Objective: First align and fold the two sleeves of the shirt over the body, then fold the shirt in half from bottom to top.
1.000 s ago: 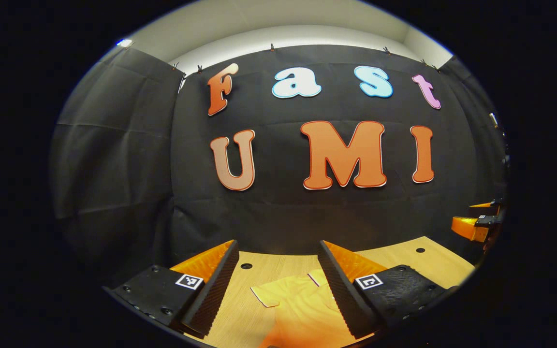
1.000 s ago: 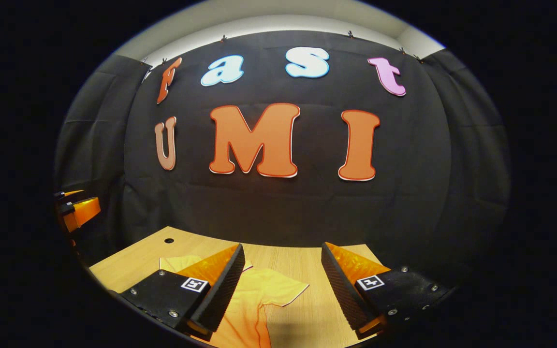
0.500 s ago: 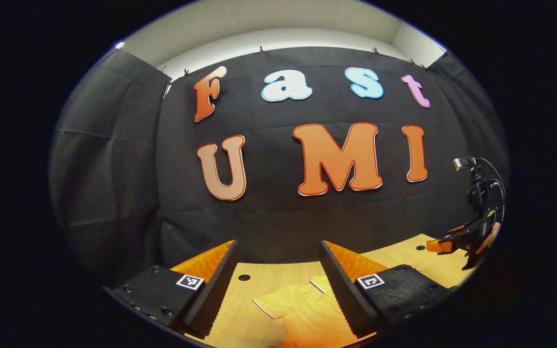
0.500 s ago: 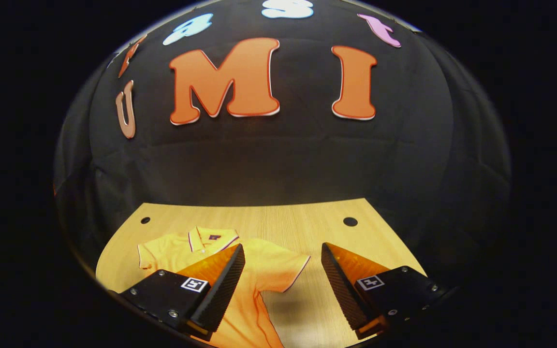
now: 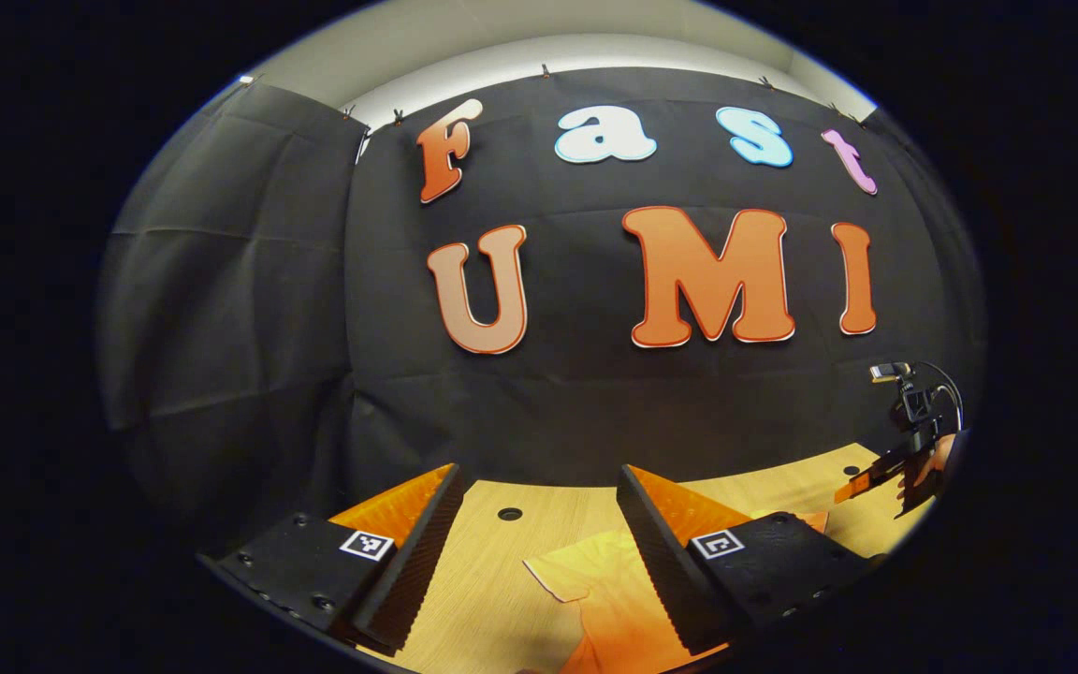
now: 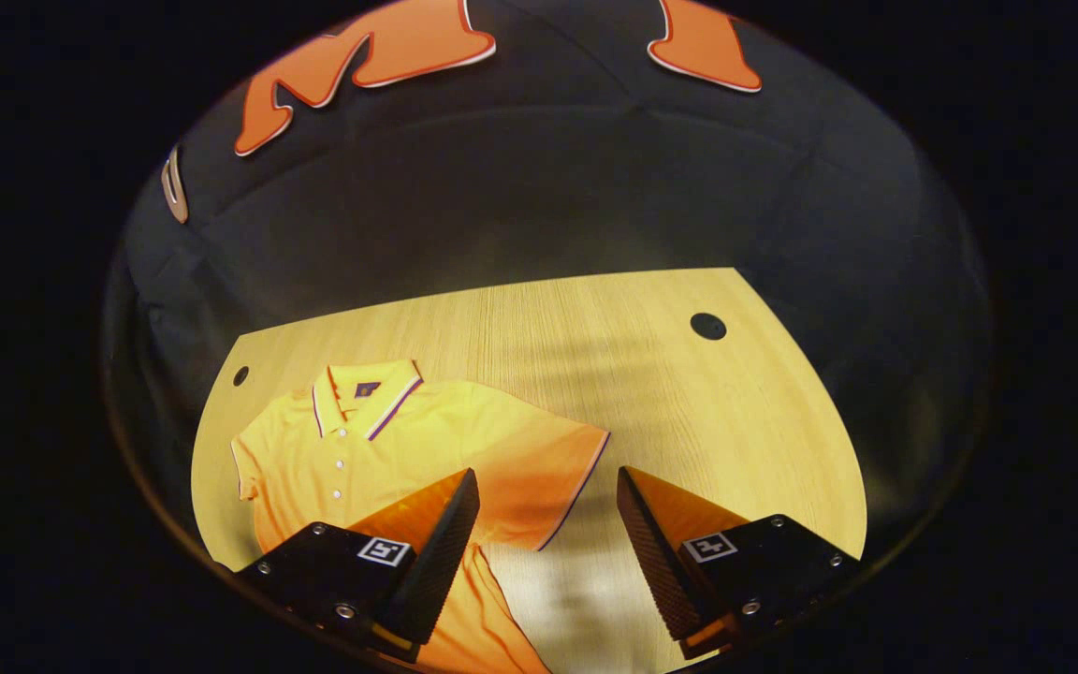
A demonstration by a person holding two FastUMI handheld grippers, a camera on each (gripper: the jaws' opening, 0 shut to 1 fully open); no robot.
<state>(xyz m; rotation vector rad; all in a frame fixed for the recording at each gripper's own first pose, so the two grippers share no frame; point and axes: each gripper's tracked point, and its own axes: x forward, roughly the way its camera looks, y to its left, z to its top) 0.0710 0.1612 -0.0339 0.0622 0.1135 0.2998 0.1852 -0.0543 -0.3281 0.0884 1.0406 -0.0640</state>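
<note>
I have a hand-held gripper in each hand, and neither holds anything. My right hand-held gripper [image 6: 546, 534] hangs above the worktop [image 6: 670, 393] with its fingers spread wide, the gap framing the hem of the shirt's near sleeve [image 6: 558, 468]. The shirt [image 6: 380, 449] lies flat and face up on the worktop, collar toward the booth wall, both sleeves spread out. My left hand-held gripper [image 5: 539, 543] is just as wide open, looking mostly at the wall, with the other sleeve [image 5: 576, 576] below its fingers. I judge no fold is made yet, so the sleeve step is just beginning. Next each gripper should drop to its sleeve's edge, pinch it, and carry it inward over the body.
</note>
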